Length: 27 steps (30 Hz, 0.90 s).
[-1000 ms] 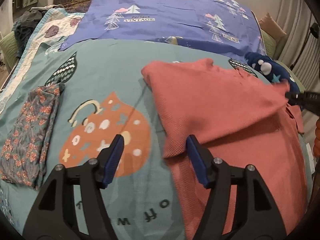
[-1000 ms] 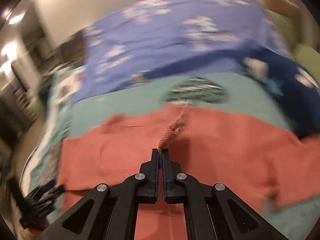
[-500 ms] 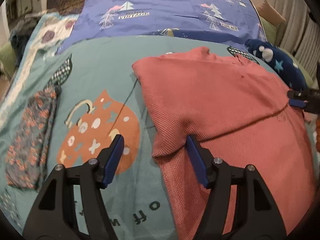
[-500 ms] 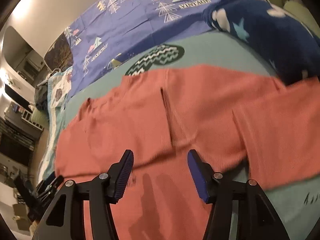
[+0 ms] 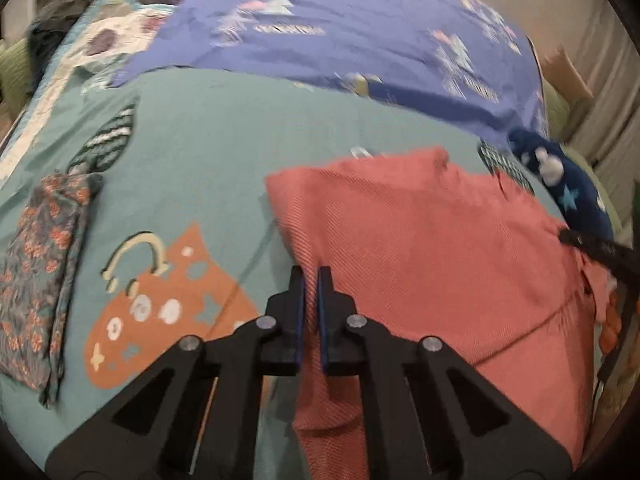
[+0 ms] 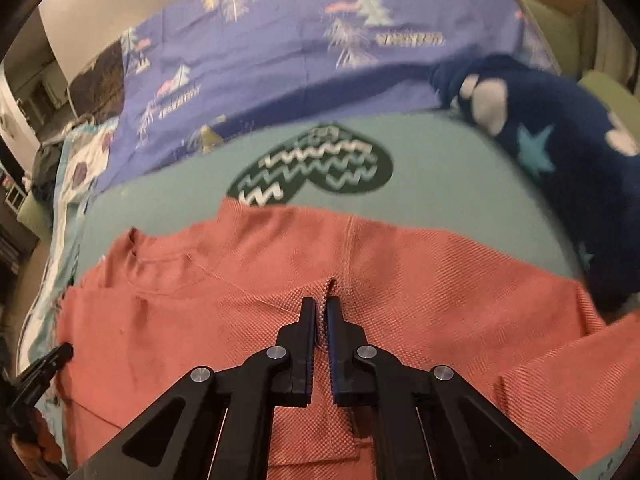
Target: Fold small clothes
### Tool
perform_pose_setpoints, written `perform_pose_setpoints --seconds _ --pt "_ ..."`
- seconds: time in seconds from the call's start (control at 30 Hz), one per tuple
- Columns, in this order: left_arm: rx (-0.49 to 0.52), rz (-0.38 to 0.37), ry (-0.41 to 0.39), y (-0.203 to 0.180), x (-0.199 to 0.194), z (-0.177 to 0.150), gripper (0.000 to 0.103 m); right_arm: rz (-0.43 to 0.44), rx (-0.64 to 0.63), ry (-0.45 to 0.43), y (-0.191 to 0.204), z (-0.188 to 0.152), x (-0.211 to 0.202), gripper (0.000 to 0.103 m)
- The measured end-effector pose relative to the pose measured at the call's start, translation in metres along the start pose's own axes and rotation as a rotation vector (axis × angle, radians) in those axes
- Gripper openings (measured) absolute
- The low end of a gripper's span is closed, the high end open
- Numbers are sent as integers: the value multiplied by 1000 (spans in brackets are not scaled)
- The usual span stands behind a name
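A coral-red knitted garment (image 5: 432, 248) lies spread on a teal bedcover printed with an orange pouch motif (image 5: 224, 128), and everything else sits around it. Far to its left on the bedcover rests a folded grey cloth with small red flowers (image 5: 36, 280), well apart from it. At the garment's left edge the left gripper (image 5: 311, 276) has its black jaws with blue pads clamped together on the fabric, a ridge of cloth pinched between them. Beyond the garment, a purple-blue sheet printed with trees (image 5: 340, 24) covers the far part of the bed. At the garment's right side, the right gripper (image 6: 321, 308) is clenched on a raised fold of the knit, which stands up between its pads. Just beside the garment's far right corner lies a dark navy fleece piece with white spots and light-blue stars (image 6: 560, 152).
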<state>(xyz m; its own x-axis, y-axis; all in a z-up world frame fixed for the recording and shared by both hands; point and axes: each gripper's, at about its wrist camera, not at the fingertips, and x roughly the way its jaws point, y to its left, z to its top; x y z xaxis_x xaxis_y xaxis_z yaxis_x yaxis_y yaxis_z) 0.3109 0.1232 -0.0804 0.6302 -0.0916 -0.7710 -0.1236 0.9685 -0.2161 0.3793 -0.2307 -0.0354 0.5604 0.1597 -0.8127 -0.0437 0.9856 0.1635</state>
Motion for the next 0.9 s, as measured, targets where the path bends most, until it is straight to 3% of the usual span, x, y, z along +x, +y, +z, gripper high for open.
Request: perform_pose_setpoints --seconds 0.03,0.1,0.2,0.3,0.33,0.4,0.43,0.53,0.63,0.8,0.9 --pt "5 34 -13 3 -2 -1 4 -4 12 -18 -3 0 -5 4" --pt "28 171 -36 11 -1 -5 2 -17 28 -35 -12 0 -10 4" --pt "-53 74 14 31 1 -12 2 -110 -14 9 -23 -2 4 7" --pt "-63 8 -9 29 -11 -13 5 -44 15 45 -38 -13 -2 17" --pt "-57 -3 -11 27 -13 -12 9 -17 19 33 -41 -19 -11 18" --pt "-35 -19 -20 15 -15 -9 36 19 -9 12 -40 -31 -31 20" --pt "-8 1 -21 8 -12 -9 39 41 -36 13 -36 -37 -39 20" --pt "108 153 11 -11 6 -14 41 120 -113 53 -21 -58 -51 29" --pt "125 229 -20 -18 -3 -18 42 61 -140 143 -23 -77 -33 27" --pt "152 138 -92 -43 -44 -15 42 46 -66 24 -62 -89 -88 31" --pt "201 60 -102 -67 -57 -14 42 -112 -55 -64 -90 -94 -117 35"
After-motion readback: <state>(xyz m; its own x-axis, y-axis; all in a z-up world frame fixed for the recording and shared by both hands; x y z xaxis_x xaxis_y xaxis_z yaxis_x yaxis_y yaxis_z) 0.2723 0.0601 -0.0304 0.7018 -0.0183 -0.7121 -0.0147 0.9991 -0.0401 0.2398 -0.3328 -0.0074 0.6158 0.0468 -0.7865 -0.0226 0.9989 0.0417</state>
